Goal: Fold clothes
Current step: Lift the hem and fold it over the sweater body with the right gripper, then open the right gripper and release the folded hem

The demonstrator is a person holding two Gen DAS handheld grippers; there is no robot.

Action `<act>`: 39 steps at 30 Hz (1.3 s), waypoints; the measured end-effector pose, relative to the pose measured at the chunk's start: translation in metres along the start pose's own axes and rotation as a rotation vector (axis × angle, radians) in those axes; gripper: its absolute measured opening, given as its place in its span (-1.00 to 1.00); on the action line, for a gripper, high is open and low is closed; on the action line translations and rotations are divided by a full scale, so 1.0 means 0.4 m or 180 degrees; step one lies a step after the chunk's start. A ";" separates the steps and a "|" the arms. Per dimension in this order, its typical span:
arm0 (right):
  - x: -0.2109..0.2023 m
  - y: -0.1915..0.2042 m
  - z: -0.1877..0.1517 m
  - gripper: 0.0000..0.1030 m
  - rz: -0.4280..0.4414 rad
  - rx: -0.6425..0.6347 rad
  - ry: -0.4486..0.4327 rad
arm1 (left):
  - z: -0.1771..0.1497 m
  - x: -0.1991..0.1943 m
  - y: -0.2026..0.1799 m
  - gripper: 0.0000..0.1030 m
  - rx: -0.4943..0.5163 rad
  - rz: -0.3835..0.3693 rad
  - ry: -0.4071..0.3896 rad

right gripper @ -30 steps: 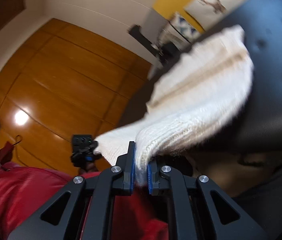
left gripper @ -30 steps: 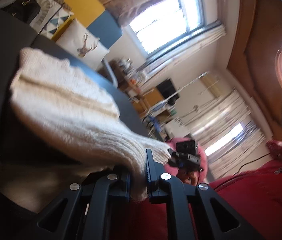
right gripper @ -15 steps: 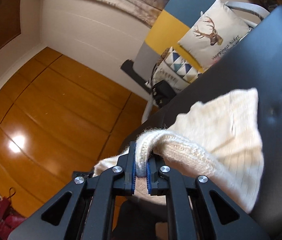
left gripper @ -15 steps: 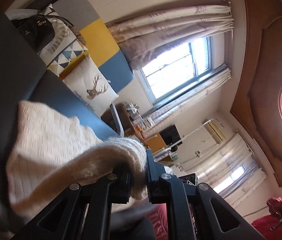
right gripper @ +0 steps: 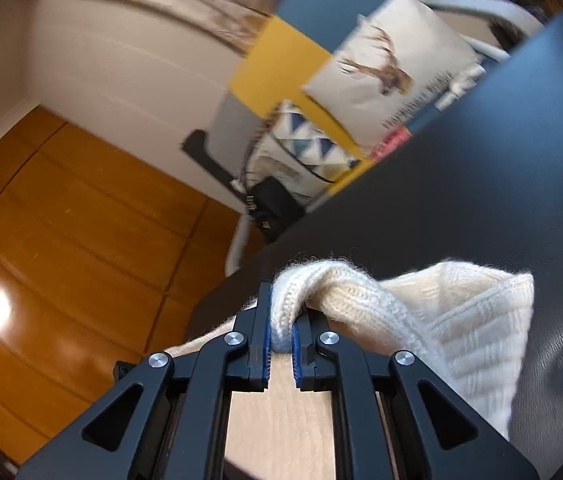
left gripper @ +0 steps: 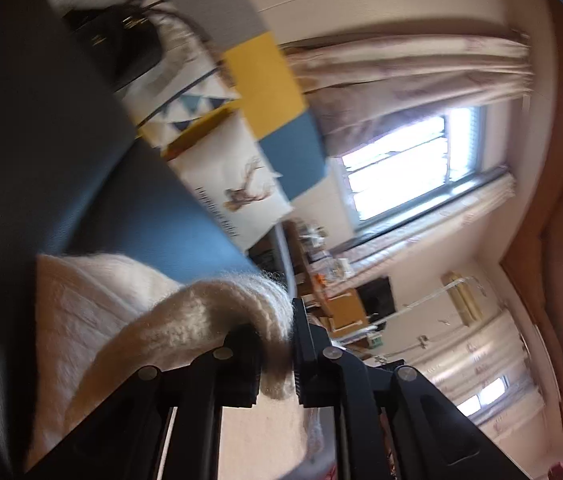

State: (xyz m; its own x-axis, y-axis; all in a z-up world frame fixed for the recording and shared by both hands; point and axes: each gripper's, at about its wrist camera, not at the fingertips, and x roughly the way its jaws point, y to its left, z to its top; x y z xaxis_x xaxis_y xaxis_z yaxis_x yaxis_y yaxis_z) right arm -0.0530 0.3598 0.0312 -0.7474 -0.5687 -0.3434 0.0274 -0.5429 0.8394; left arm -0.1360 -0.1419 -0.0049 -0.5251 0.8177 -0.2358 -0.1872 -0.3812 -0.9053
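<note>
A cream knitted sweater (left gripper: 93, 320) lies on a dark padded surface (left gripper: 33, 152). My left gripper (left gripper: 277, 332) is shut on a thick rolled edge of the knit, which drapes over its left finger. In the right wrist view the same sweater (right gripper: 461, 320) spreads to the right over the dark surface (right gripper: 481, 168). My right gripper (right gripper: 281, 320) is shut on another fold of its edge, pinched between the blue pads. Flat cream fabric shows under both grippers.
Beyond the dark surface stands a chair with a deer-print cushion (right gripper: 393, 76), a triangle-print cushion (right gripper: 305, 148) and a black handbag (right gripper: 273, 208). A bright window (left gripper: 397, 160) with curtains, a cluttered desk (left gripper: 333, 280) and wooden wardrobe doors (right gripper: 61, 240) lie further off.
Both grippers have swung forward over the dark surface, carrying the sweater's edge over the rest of it. The person in red has dropped out of both views.
</note>
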 end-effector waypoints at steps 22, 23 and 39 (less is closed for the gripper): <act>-0.046 -0.104 0.004 0.11 -0.0486 0.0107 -0.0715 | 0.043 0.101 0.074 -0.53 -0.0050 0.0963 0.0165; -0.040 -0.080 -0.003 0.11 -0.0565 -0.0051 -0.0629 | 0.046 0.105 0.068 -0.51 -0.0033 0.0966 0.0183; 0.148 -0.006 -0.101 0.11 -0.1431 -0.1224 0.0171 | 0.061 0.018 -0.049 -0.30 0.0334 0.1356 -0.0379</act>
State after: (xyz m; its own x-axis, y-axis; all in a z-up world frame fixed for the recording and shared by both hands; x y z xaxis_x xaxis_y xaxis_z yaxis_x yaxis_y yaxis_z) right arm -0.0704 0.3023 -0.0081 -0.7071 -0.2561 -0.6591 -0.0382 -0.9169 0.3973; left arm -0.1564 -0.1390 0.0200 -0.6642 0.5254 -0.5318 -0.0135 -0.7197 -0.6942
